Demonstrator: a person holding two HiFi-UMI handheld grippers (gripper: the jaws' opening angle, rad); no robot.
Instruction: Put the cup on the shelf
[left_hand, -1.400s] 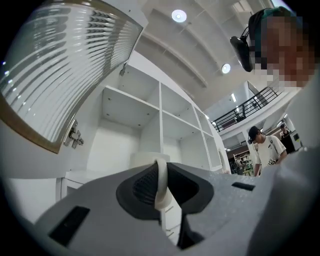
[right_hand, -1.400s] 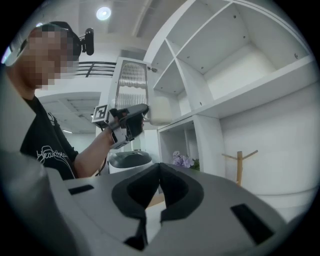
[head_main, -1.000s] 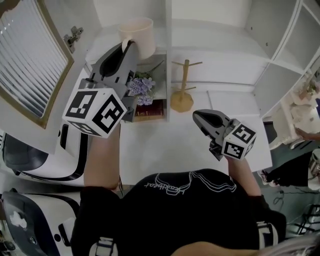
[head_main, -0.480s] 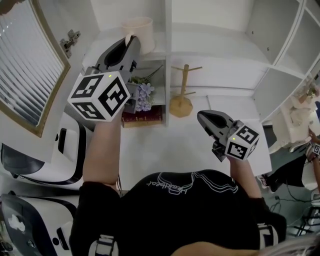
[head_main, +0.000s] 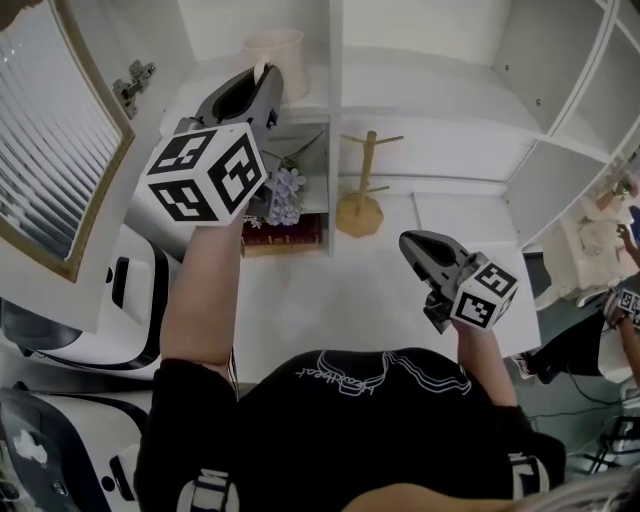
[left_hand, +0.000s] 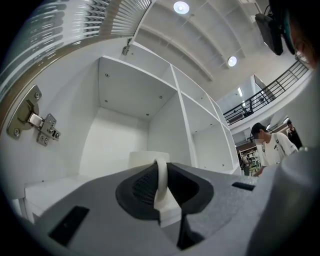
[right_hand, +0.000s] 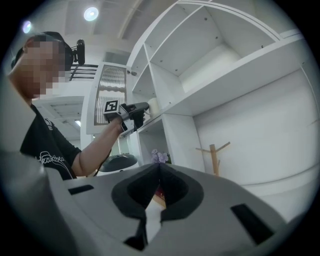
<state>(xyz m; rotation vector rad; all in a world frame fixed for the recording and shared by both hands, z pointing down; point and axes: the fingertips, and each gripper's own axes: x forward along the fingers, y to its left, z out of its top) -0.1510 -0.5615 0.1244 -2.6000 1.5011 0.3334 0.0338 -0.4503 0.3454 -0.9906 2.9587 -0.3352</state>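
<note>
Left tongs (left_hand: 161, 176) tight on cup (left_hand: 142, 159).

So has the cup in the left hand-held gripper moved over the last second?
Yes. The cup, its handle clamped in the left hand-held gripper, has gone deeper onto the upper shelf, farther from the purple flowers below.

White shelving unit (head_main: 560, 90) of open compartments against a white wall (head_main: 420, 25). At the left, a louvred door (head_main: 45, 130) in a light wooden frame, standing open, metal hinge (left_hand: 35, 122) beside it. White tabletop (head_main: 330, 300) below. Overhead, round recessed ceiling lights (left_hand: 181, 7); beyond, a dark balcony railing (left_hand: 265, 92).
</note>
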